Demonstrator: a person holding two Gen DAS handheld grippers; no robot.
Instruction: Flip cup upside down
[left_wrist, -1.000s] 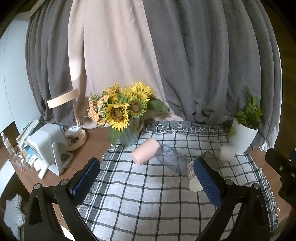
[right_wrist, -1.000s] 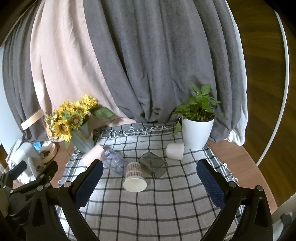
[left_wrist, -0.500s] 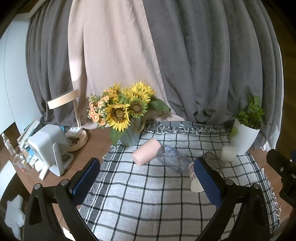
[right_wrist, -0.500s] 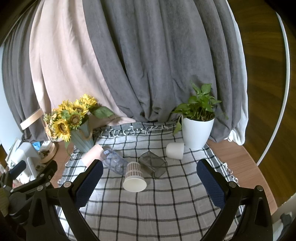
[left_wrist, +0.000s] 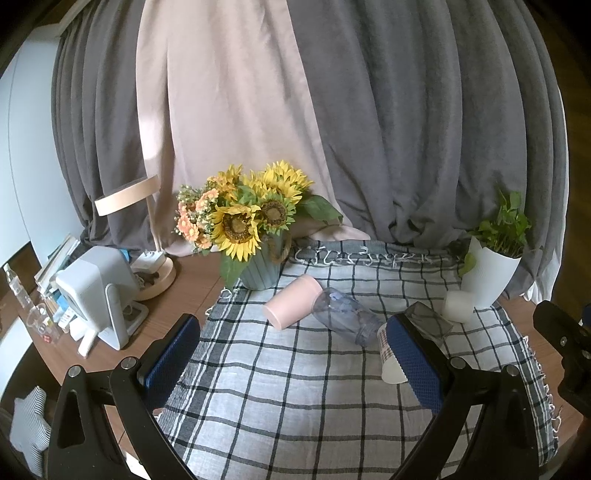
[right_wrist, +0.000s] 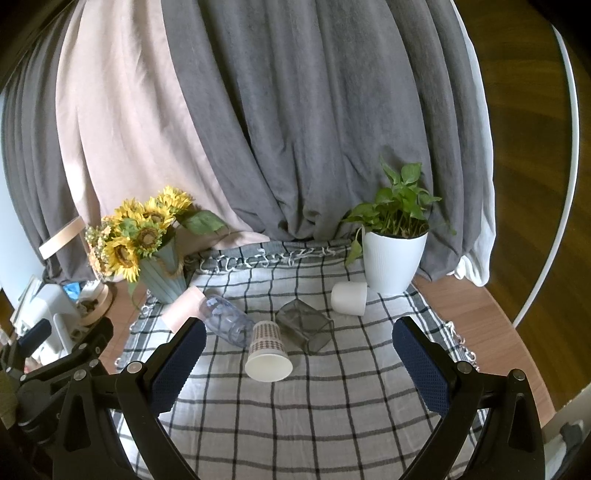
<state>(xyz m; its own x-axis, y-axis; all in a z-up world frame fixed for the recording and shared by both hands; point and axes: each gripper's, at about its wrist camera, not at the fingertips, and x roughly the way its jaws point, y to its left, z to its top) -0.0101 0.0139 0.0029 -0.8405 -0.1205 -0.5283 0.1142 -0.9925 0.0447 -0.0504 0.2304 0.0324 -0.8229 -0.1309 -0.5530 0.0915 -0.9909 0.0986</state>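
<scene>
Item: paper cup (right_wrist: 268, 352), patterned, lying on its side on the checked cloth (right_wrist: 314, 406) over the tabletop, long axis running away from the camera with its open mouth toward the right gripper (right_wrist: 301, 363). Both the right gripper and the left gripper (left_wrist: 295, 363) are spread wide and hold nothing. The cup lies ahead between the right fingers, apparently nearer that hand; from the left view it is half hidden behind the right-hand finger (left_wrist: 413, 363).

Blue-padded fingers (right_wrist: 421, 365); beyond them a black-and-white checked cloth (right_wrist: 314, 406), a pink cup (left_wrist: 291, 301), a dotted paper cup (right_wrist: 267, 350), and a smoky grey glass (right_wrist: 304, 326).
</scene>
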